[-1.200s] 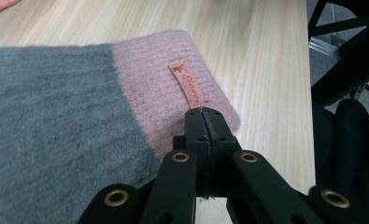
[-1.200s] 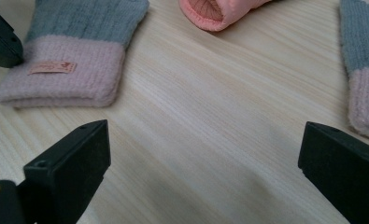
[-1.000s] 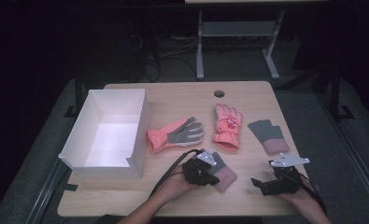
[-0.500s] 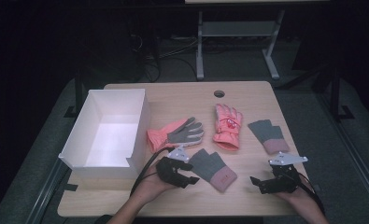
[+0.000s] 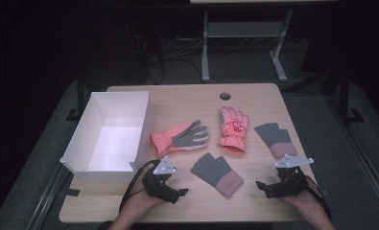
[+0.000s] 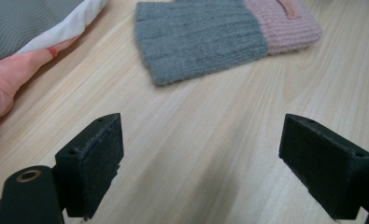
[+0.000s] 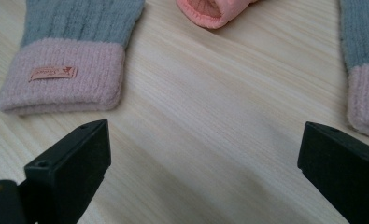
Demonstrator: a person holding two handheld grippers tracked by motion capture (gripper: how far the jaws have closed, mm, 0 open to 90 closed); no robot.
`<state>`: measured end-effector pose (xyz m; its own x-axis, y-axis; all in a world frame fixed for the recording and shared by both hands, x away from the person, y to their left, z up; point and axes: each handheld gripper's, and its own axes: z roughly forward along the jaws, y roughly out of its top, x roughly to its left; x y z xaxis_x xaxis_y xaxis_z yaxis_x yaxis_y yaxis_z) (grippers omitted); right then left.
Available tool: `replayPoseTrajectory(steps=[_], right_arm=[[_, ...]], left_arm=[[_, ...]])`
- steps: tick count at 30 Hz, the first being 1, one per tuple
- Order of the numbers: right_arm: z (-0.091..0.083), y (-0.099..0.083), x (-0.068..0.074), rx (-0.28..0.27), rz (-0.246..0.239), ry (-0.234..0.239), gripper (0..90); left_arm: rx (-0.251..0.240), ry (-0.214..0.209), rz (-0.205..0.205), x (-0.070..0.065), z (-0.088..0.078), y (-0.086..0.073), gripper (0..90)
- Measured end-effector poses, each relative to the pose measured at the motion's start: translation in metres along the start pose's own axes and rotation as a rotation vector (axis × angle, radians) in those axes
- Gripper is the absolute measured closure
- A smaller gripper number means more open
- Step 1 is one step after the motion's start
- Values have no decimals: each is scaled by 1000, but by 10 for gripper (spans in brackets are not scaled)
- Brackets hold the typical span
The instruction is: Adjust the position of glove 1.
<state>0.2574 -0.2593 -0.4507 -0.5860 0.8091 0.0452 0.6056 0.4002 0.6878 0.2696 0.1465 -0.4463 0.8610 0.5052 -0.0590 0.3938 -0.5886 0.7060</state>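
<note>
Trouble could come if the left hand-held gripper (image 5: 173, 190), whose jaws have just been opening and now stand wide with nothing between them, pinches only a fold of the grey mitten (image 5: 217, 174) near the counter's (image 5: 187, 96) front edge. The right hand-held gripper (image 5: 266, 188) also gapes empty at the front right corner. At the left edge, the white box (image 5: 144, 125) holds nothing.

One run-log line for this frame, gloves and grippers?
left gripper: open, jaws just opened, nothing between | grey knit glove: flat on table, released | right gripper: open, empty
</note>
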Motion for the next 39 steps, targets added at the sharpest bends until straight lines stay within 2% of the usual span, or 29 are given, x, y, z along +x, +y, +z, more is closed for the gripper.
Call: replayPoseTrajectory(steps=[5, 8, 18, 20, 21, 28, 31, 33, 37, 39], right_arm=[[-2, 6, -2, -18, 2, -5, 58], [-1, 13, -7, -28, 6, -6, 62], [5, 41, -34, -49, 43, -56, 70], [6, 45, -39, -56, 40, -56, 146], [6, 47, -42, -60, 40, -59, 144], [16, 57, -64, -40, 92, -124, 164], [19, 59, -75, -41, 117, -140, 250], [22, 61, -83, -37, 141, -143, 311], [26, 63, -96, -33, 168, -181, 441], [29, 64, -102, -30, 176, -201, 511]], left_arm=[[29, -18, 1, 0, 6, -1, 137], [18, -24, -8, 0, 5, -1, 137], [27, -27, -4, 1, 6, -1, 139], [26, -27, -7, 2, 6, -1, 139], [23, -27, -14, 2, 7, -1, 139], [35, -39, -1, 1, 8, -1, 140], [43, -41, 8, 1, 9, -1, 140], [41, -44, -3, 2, 9, -1, 140], [35, -49, -14, 1, 11, -2, 140], [40, -49, -7, 1, 11, -2, 140]])
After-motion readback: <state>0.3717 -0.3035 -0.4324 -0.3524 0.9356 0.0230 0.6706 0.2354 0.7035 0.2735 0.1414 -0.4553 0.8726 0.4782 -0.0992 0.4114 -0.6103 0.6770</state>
